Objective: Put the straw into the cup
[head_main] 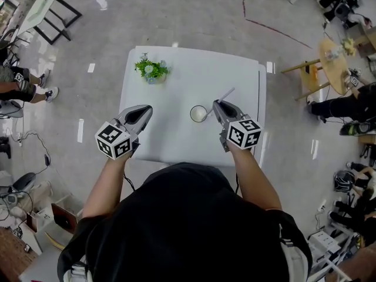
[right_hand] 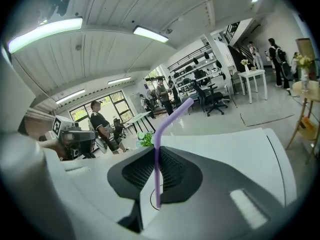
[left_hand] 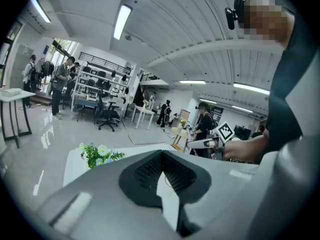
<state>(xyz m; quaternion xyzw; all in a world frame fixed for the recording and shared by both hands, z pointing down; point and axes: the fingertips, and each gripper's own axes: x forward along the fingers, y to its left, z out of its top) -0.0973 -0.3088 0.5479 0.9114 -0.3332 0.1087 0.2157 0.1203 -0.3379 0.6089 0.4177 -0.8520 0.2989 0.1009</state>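
Note:
A small white cup [head_main: 198, 113] stands near the middle of the white table [head_main: 176, 90]. My right gripper [head_main: 217, 104] is just to the cup's right, shut on a pale purple bendy straw [right_hand: 157, 154]. In the head view the straw [head_main: 223, 97] slants up and to the right, and its lower end is at the cup's right rim; whether it is inside the cup cannot be told. My left gripper [head_main: 146, 109] hovers over the table's left part, about a hand's width left of the cup. Its jaws are shut with nothing between them [left_hand: 161, 154].
A small pot of green leaves and white flowers [head_main: 151, 69] stands at the table's far left corner. A round wooden side table [head_main: 335, 63] and seated people are to the right. Standing people and a dark frame are to the left. Boxes and cables lie on the floor at the lower left.

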